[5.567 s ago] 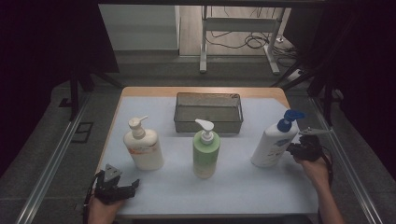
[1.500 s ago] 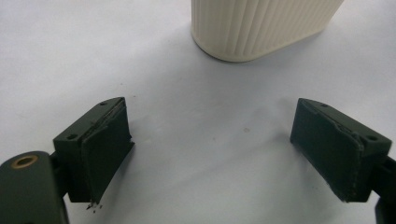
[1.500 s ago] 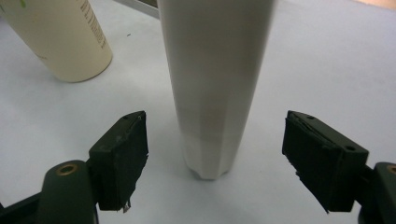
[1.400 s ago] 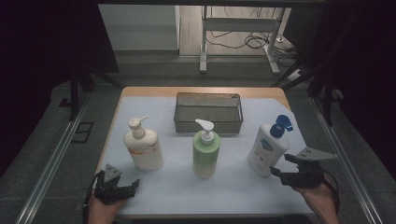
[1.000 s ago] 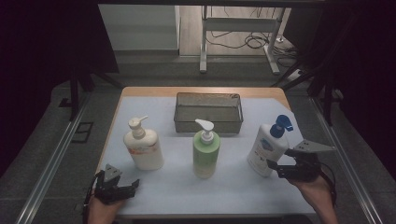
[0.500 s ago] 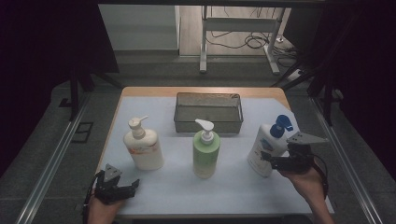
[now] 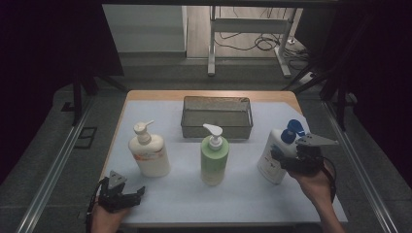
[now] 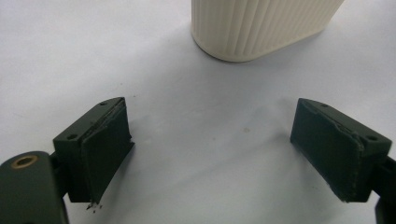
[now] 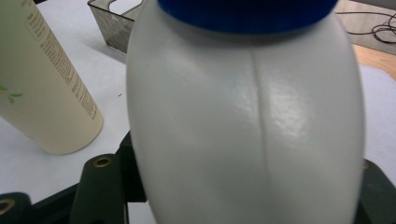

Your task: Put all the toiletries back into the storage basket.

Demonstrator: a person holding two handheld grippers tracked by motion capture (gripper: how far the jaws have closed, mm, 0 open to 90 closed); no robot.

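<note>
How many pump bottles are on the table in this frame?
3: a cream pump bottle at left, a green pump bottle in the middle, and a white, blue-capped pump bottle at right, against the right gripper. None seem hidden.

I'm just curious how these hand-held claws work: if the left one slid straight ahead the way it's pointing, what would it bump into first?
Probably the cream pump bottle. The left gripper is open on bare white table covering, and that bottle's ribbed base stands just ahead, slightly right of centre.

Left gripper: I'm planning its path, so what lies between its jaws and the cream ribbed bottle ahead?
Nothing: the left gripper view shows bare white table cover between the left gripper and the cream bottle.
</note>
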